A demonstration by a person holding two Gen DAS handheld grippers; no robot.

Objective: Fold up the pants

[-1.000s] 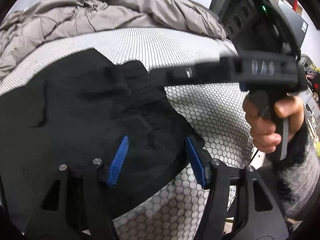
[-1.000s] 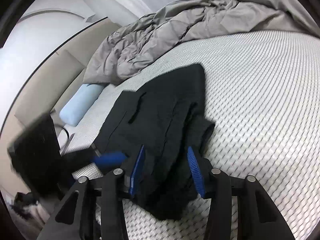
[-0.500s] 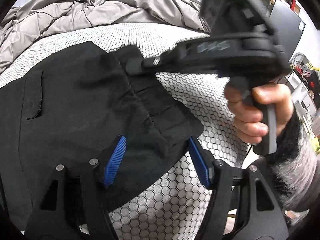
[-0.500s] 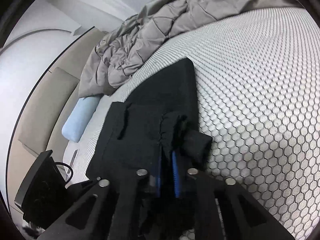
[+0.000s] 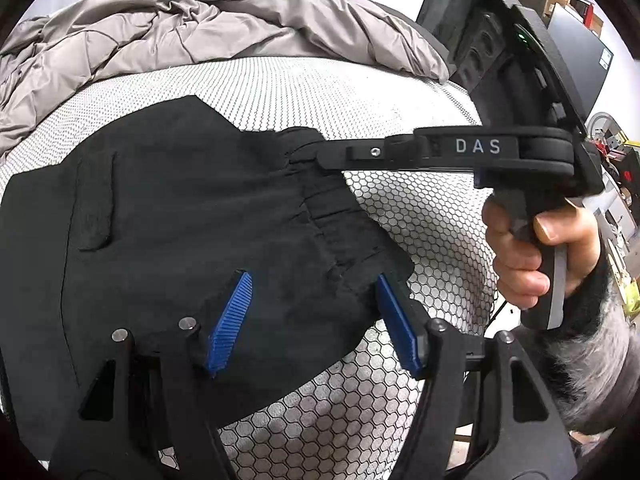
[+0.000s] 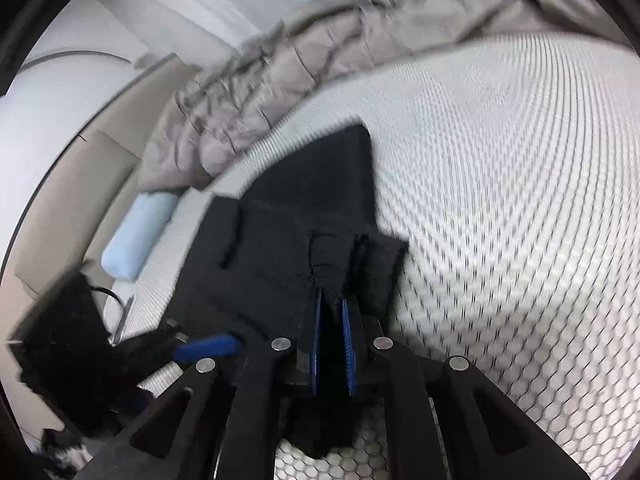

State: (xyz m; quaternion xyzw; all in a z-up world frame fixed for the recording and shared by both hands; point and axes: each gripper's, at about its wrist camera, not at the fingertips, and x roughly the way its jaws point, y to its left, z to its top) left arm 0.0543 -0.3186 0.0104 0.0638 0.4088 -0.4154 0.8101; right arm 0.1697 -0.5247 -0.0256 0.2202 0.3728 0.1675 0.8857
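Right wrist view shows what has changed for us: a second ago our right gripper (image 6: 332, 344) stood with its blue pads wide apart over the waistband end of the black pants (image 6: 296, 240), and now those pads are drawn together on a bunch of the gathered fabric, a narrow slit left between them with cloth filling it. The picture is also blurred, which we read as the gripper being in motion. From the left wrist view, the right gripper (image 5: 320, 152) reaches in from the side and meets the far corner of the waistband, while our left gripper (image 5: 312, 316) has its pads spread apart over the near corner, gripping nothing. We take this to mean one corner is secured and the other is not yet, so the fold cannot start until the left one closes. The pants lie flat on the white honeycomb mattress (image 5: 400, 240), near its edge. Counting: one pair of pants, two grippers, one grey quilted duvet (image 5: 200, 36) heaped beyond the pants, one pale blue pillow (image 6: 136, 236) by the headboard, and one hand (image 5: 536, 256) in view on the right gripper's handle.
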